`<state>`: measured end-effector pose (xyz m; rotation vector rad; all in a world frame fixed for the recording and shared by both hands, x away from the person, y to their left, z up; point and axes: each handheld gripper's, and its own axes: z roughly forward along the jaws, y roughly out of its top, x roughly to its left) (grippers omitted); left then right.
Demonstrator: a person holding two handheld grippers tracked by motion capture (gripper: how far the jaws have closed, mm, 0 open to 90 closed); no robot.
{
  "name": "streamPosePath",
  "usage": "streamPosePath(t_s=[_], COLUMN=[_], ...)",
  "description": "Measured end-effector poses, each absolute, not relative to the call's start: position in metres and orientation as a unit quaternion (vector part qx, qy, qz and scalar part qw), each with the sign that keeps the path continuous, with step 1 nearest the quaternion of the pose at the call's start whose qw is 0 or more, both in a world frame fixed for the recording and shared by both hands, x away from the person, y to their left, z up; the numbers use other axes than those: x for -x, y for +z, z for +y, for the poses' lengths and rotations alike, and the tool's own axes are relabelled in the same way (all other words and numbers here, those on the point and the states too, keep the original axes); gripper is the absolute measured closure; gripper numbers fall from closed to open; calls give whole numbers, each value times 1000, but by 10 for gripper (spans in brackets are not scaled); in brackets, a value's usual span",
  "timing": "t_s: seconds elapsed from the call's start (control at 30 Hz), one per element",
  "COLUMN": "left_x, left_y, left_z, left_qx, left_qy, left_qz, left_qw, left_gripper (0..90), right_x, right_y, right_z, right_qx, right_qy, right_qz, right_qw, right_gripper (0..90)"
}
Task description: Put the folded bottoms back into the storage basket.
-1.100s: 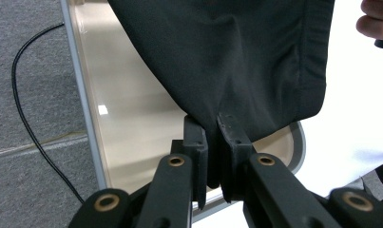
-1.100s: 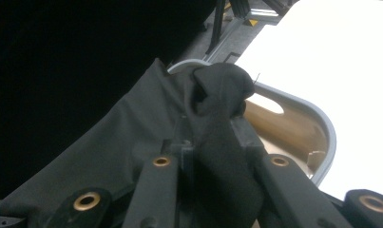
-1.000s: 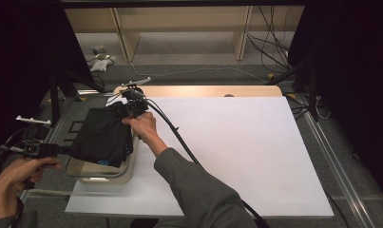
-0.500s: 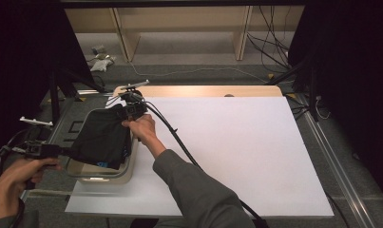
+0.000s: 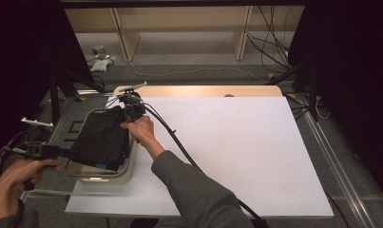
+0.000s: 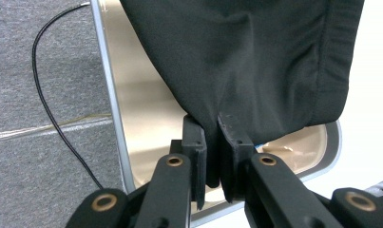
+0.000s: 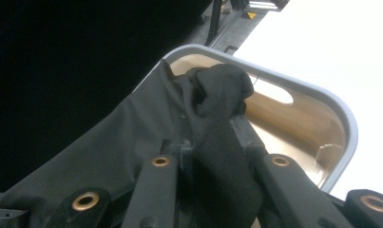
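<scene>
Barely any change from a second ago: black cloth (image 5: 101, 142) hanging over the basin (image 5: 100, 176) as before, so probably lifting out or spreading comes next. Left tongs (image 6: 213, 142) pinched shut on the near hem; right tongs (image 7: 213, 137) clamped on a bunched fold at the far end. Cloth soft, matte, ribbed along one edge. Basin smooth, rounded-cornered, grey-rimmed, at the left edge of the white tabletop (image 5: 236, 152).
</scene>
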<state>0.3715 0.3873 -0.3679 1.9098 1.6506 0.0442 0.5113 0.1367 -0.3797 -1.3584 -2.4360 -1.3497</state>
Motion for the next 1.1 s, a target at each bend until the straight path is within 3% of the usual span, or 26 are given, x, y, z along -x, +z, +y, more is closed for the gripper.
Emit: streamPosePath(t_s=[1.1], left_x=[-374], left_y=[-376], left_z=[388], left_qx=[-725], left_qy=[10], left_qz=[627], left_qw=[283], left_gripper=[815], right_x=[-509], right_y=[-388], right_z=[144], right_qx=[438], right_qy=[-422], right_qz=[-793], right_qw=[20], right_gripper=[744])
